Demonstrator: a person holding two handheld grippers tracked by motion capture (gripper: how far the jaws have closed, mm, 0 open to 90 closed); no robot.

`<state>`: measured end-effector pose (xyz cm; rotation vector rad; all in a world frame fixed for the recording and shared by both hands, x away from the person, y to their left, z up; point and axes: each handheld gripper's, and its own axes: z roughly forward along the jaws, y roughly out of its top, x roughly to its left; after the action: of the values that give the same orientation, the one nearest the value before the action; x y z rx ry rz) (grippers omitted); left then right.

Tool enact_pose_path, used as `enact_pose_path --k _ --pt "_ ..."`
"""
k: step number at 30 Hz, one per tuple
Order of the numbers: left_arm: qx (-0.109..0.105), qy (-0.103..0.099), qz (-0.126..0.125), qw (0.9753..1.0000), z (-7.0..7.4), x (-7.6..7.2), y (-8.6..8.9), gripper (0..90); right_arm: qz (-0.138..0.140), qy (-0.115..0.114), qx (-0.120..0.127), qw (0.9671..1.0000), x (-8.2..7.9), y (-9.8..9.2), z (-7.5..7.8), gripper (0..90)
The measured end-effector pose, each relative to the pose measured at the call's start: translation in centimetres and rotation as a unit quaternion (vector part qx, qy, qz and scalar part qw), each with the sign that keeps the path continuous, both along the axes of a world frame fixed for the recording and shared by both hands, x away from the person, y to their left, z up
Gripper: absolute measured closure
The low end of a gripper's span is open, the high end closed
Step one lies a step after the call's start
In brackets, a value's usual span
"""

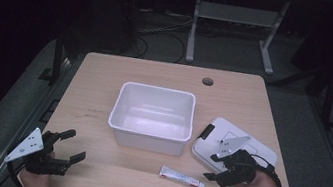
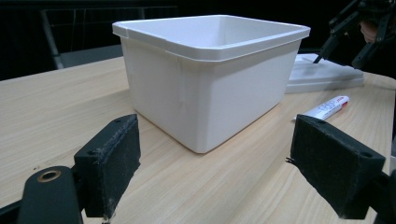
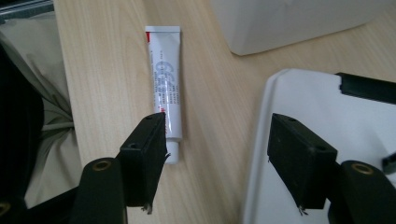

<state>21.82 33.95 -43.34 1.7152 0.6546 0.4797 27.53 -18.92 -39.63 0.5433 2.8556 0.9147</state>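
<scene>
I hold the left hand-held gripper point(image 1: 70, 145) low over the desk point(image 1: 99, 88) at its near-left corner, jaws spread wide and empty, aimed toward the white bin point(image 1: 152, 116) at centre. The toothpaste tube point(image 1: 182, 177) lies flat on the desk in front of the bin. My right hand-held gripper point(image 1: 212, 167) hovers just right of the tube, over the edge of the white lid point(image 1: 257, 146), jaws wide and empty.

The high view looks forward and down on the whole worktop point(image 1: 107, 74) from above. The left gripper view sits low, close to the white bin point(image 2: 210, 79), facing across it. The right gripper view looks steeply down, near the tube point(image 3: 166, 79). All three share bin and tube.
</scene>
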Motion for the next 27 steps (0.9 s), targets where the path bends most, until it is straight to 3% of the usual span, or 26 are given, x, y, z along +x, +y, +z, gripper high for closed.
enact_pose_path --k 27 --pt "-0.003 -0.001 0.000 1.0000 0.0 -0.1 0.0 15.7 0.035 0.018 -0.003 0.9992 -1.3 3.6 -2.9 36.7"
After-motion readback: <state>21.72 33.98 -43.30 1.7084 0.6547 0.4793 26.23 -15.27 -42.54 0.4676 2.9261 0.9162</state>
